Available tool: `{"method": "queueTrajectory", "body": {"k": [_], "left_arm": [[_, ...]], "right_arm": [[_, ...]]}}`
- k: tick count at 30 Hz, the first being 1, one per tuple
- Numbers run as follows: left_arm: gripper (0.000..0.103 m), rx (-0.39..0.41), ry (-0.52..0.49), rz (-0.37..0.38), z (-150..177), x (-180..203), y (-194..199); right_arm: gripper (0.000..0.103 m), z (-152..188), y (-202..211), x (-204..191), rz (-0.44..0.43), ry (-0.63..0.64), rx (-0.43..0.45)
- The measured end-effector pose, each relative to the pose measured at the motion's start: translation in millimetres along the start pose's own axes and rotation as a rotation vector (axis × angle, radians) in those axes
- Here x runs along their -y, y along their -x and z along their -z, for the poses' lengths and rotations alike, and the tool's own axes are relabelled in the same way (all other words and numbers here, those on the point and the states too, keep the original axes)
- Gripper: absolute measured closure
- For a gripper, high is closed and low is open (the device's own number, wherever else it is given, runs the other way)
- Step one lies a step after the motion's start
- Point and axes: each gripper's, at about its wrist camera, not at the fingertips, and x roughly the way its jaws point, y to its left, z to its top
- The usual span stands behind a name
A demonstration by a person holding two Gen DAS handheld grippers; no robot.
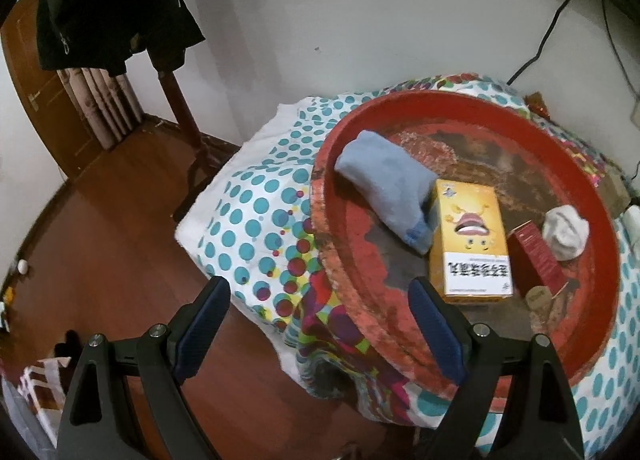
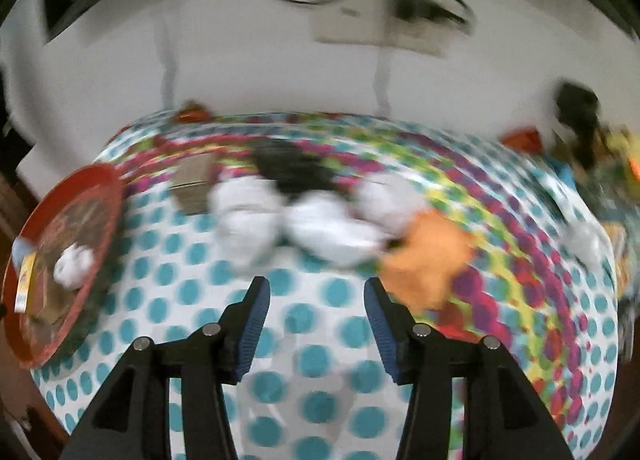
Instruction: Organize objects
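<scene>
The left gripper (image 1: 316, 302), jaws wide apart and empty, hangs over the worn rim of a round red tray (image 1: 592, 196) on a polka-dot cloth (image 1: 248, 216). In it lie a soft blue rolled cloth (image 1: 384, 188), a glossy yellow cartoon-face box (image 1: 472, 244) with unreadable print, a dark red carton (image 1: 536, 260) and a white wad (image 1: 566, 232). The right gripper (image 2: 318, 294), jaws apart and empty, faces blurred white bundles (image 2: 304, 220) and an orange cloth (image 2: 428, 260).

You see a worn red tray (image 1: 472, 108) on a white cloth (image 1: 248, 216) dotted teal, with magenta and yellow dots nearer. In the tray lie a pale blue sock (image 1: 384, 188), a yellow box (image 1: 470, 240), a dark red box (image 1: 536, 260) and a white sock (image 1: 566, 232). Farther right, an orange cloth (image 2: 428, 260) lies beside blurred white bundles (image 2: 332, 228).
</scene>
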Motion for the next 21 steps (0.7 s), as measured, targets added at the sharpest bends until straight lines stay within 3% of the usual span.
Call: {"method": "queueTrajectory", "body": {"k": [6, 21], "left_arm": [[0.014, 0.019, -0.001, 0.003, 0.2, 5.7, 5.5], [0.006, 0.049, -0.093, 0.003, 2.2, 36.6, 19.8]], "right_arm": [[0.049, -7.1, -19.3, 55.9, -0.028, -0.193, -0.069], [0.046, -28.1, -65.1, 101.1, -0.111, -0.466, -0.096]]}}
